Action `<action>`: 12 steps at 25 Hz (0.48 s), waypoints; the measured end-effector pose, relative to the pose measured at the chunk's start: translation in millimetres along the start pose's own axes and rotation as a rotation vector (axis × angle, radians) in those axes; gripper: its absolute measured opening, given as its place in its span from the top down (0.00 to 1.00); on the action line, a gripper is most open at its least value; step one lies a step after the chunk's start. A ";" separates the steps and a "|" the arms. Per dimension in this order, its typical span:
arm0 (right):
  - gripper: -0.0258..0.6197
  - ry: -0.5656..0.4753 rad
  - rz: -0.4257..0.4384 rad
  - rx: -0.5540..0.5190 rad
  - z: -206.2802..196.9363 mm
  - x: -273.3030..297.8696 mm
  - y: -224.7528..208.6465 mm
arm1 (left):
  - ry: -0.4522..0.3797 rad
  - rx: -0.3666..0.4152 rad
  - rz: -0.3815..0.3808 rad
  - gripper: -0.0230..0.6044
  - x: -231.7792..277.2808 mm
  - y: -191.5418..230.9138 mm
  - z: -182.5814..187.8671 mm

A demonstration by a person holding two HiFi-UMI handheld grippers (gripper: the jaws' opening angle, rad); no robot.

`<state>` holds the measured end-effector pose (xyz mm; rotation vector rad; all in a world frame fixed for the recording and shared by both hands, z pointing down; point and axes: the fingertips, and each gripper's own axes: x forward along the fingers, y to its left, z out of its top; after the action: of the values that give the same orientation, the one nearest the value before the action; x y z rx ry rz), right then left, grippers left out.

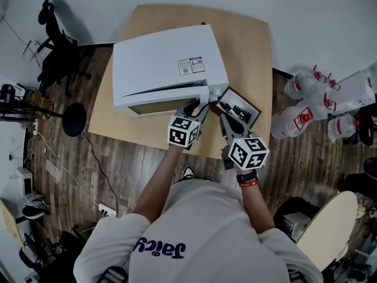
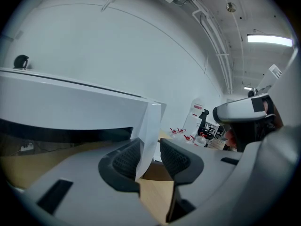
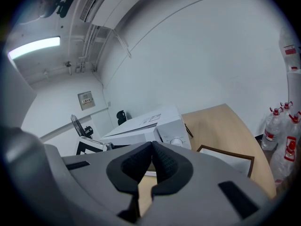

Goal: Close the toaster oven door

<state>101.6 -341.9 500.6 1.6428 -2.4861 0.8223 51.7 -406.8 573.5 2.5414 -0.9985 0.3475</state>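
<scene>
Right gripper nearest the body, low over the table's front edge; jaws pressed together, nothing between them. Idle, judged not needed for this step.

Left gripper just ahead, at the right front corner of the toaster oven door. Jaws apart, straddling the door's white right edge; one pad against it, a gap at the other. Not clamped.

Door ajar: dark slit between it and the oven body. Toaster oven white, on the wooden table, front facing the person.

Step in hand, judged: pushing the door home. Best done with a steady push square to the door face, close to the corner. Worth watching that the oven does not slide back.

Framed panel just right of the oven; plastic bottles on the floor beyond.
</scene>
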 end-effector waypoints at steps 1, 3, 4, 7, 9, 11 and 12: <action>0.94 -0.001 -0.001 0.001 0.4 0.6 0.0 | 0.000 -0.001 0.001 0.73 1.2 1.4 0.4; 0.94 -0.003 -0.002 0.002 1.4 1.2 -0.3 | 0.001 -0.003 0.002 0.73 4.0 3.6 1.1; 0.94 -0.004 -0.003 0.002 2.0 1.4 -0.4 | 0.003 -0.002 0.002 0.75 5.0 4.3 1.5; 0.94 -0.005 -0.006 0.008 2.3 2.1 0.3 | 0.008 -0.001 0.001 0.78 6.0 5.2 0.7; 0.94 -0.002 -0.008 0.009 0.9 4.2 0.2 | 0.007 -0.002 -0.006 0.79 7.7 5.9 -0.3; 0.94 0.000 -0.008 0.008 -0.2 6.6 0.3 | 0.001 -0.001 -0.015 0.80 9.2 6.4 -0.1; 0.94 0.001 -0.008 0.006 -0.4 7.2 0.6 | -0.003 0.000 -0.018 0.80 9.5 6.7 -0.1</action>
<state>97.8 -347.6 503.0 1.6530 -2.4775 0.8308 53.8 -416.9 578.8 2.5498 -0.9768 0.3385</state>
